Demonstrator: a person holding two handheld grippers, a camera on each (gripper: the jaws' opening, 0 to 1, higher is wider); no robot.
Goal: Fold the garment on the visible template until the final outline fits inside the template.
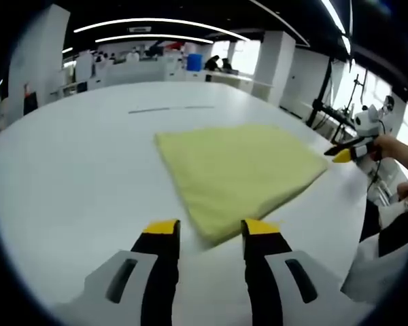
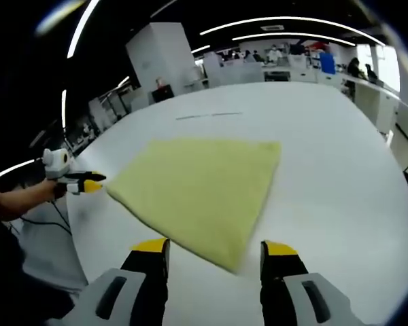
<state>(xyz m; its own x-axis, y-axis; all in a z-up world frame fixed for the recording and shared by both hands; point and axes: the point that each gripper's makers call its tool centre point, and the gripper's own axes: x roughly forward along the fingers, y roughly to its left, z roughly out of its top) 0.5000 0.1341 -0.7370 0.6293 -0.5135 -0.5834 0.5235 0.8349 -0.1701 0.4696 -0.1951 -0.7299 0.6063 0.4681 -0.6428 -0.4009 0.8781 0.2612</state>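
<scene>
Both grippers' fingers spread, left gripper (image 1: pixel 211 228), right gripper (image 2: pixel 217 246), folded yellow garment (image 1: pixel 239 170) flat on white table (image 1: pixel 75 170).

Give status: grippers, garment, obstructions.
Left gripper open, empty. Right gripper open, empty. Yellow garment lies folded flat on the white table, ungripped. Nothing blocking it.

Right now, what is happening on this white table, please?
A person holds a gripper in each hand over a folded yellow cloth on the white table. The left gripper and the right gripper both hover open near its corners, gripping nothing. I cannot make out any template outline.
</scene>
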